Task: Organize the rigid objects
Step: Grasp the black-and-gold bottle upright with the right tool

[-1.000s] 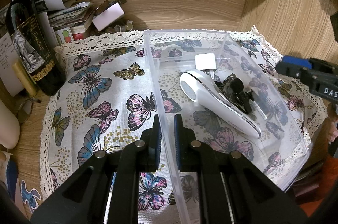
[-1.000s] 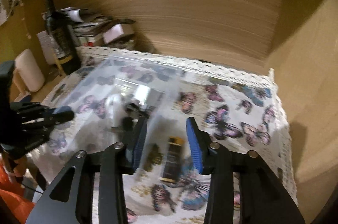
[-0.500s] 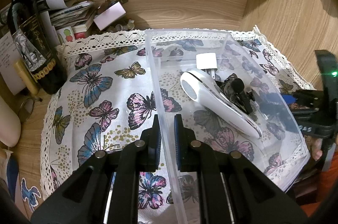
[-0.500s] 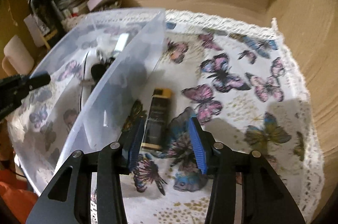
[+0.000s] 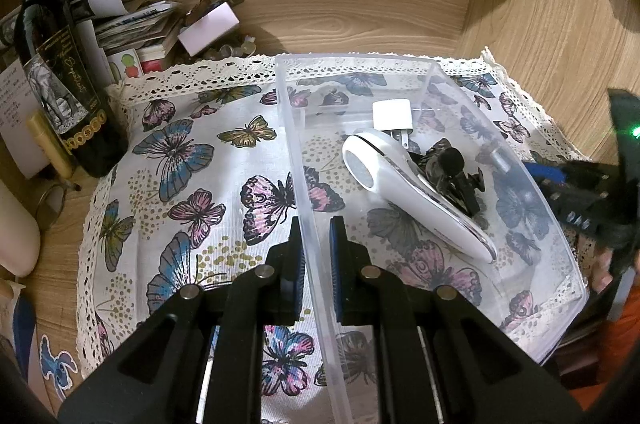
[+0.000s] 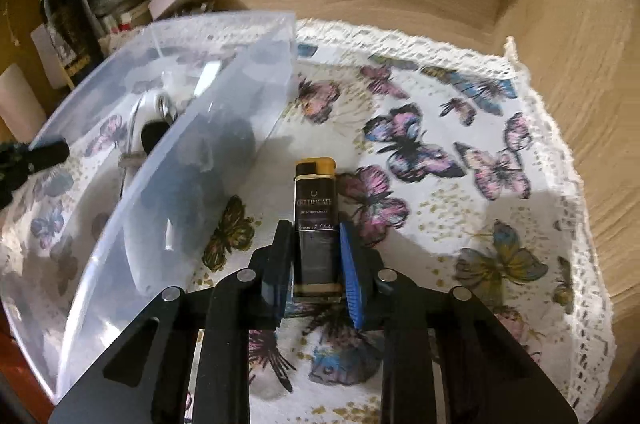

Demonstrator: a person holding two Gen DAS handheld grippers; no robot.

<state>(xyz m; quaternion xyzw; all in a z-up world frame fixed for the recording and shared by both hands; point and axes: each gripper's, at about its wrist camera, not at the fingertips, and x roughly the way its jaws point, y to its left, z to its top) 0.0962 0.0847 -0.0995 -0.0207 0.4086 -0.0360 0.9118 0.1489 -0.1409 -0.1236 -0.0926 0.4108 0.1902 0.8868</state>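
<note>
A: Where is the thing being sorted right now?

B: The black lighter with the gold cap (image 6: pixel 315 220) lies flat on the butterfly cloth (image 6: pixel 460 224), at the centre of the right wrist view, just outside the clear plastic bin (image 6: pixel 192 183), whose near wall rises to its left. It is not in the bin yet.

A: And the right gripper?

B: The right gripper (image 6: pixel 314 260) straddles the lighter's lower half, one pad on each side. Its jaws are closing with the lighter between them; the pads look to be at the lighter's sides, so I read this as the grasp being made, with the lift not begun.

A: What has been put away?

B: In the left wrist view, right of centre, the bin holds a white handheld device (image 5: pixel 404 191), a white plug adapter (image 5: pixel 392 117) above it, and a small black clip-like thing (image 5: pixel 452 175) against the device. So several items are stowed, as far as I can judge.

A: The left gripper?

B: The left gripper (image 5: pixel 316 252), low in the middle of its frame, is pinched on the bin's left wall, one pad inside and one outside, apparently steadying it.

A: What remains?

B: By my reckoning, lifting the lighter over the wall and dropping it in. No other loose item shows on the cloth. The wine bottle (image 5: pixel 68 91) and the stacked papers (image 5: pixel 132 23) at the upper left sit off the cloth; whether they count, I cannot tell.
</note>
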